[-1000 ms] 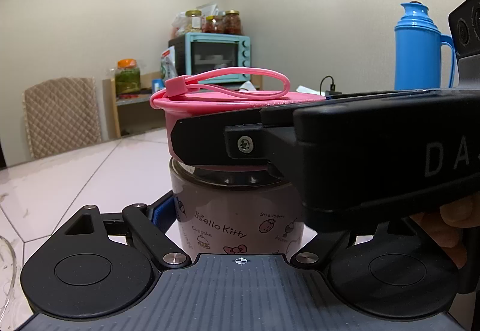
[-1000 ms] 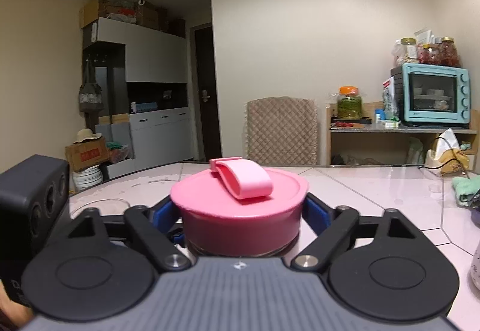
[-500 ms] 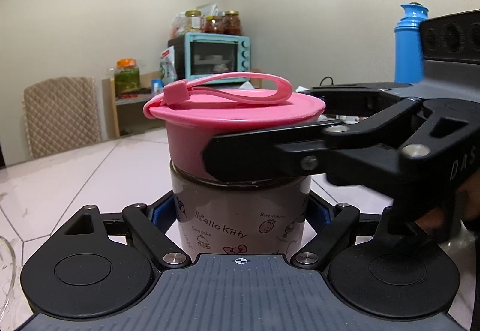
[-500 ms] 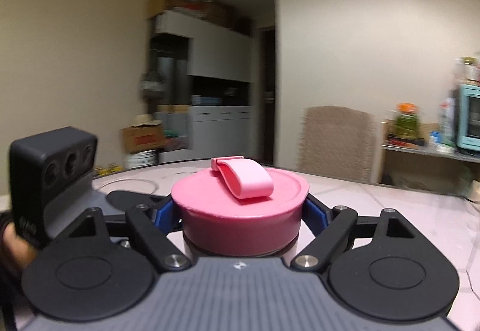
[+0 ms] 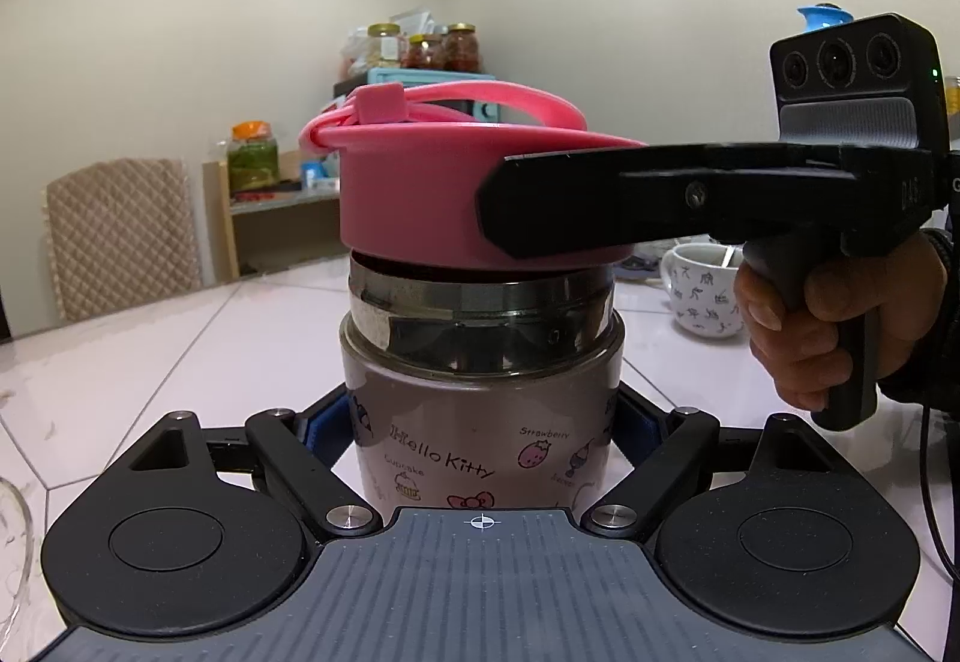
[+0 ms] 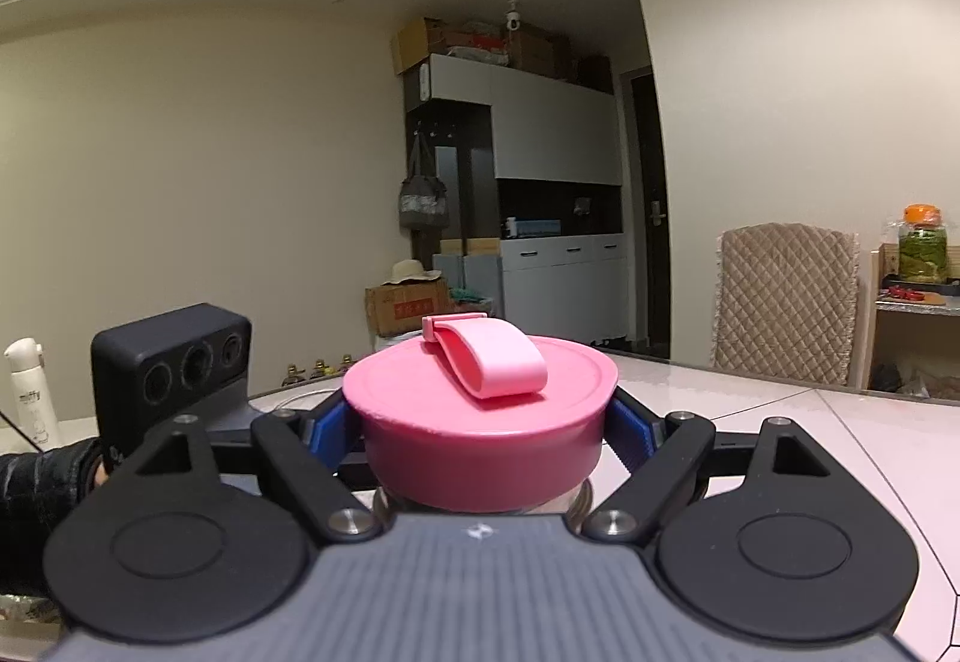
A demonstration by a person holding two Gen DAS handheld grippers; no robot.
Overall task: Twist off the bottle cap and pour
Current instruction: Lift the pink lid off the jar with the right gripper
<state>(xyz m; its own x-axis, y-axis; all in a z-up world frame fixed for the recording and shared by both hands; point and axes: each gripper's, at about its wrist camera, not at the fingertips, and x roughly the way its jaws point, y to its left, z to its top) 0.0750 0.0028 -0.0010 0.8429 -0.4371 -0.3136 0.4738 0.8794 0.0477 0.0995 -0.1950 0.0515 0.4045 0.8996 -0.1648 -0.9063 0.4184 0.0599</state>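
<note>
A Hello Kitty bottle [image 5: 480, 422] stands upright on the white table. My left gripper [image 5: 480, 422] is shut on its body, blue pads on both sides. Its pink cap [image 5: 420, 200] with a pink strap sits raised above the steel neck [image 5: 480, 314], which shows bare. My right gripper [image 5: 498, 206] comes in from the right and is shut on the cap. In the right wrist view the cap [image 6: 480, 416] sits between the blue pads of the right gripper [image 6: 480, 440]; the bottle below is mostly hidden.
A white printed mug [image 5: 702, 296] stands on the table at the right, behind the right gripper. A glass rim [image 5: 12, 542] shows at the left edge. A quilted chair [image 5: 120, 236] and a shelf with jars stand beyond the table. A white flask [image 6: 30, 398] stands far left.
The right gripper has turned around the bottle with the cap. The cap has risen, and the steel neck now shows below it. The left gripper has kept its hold.
</note>
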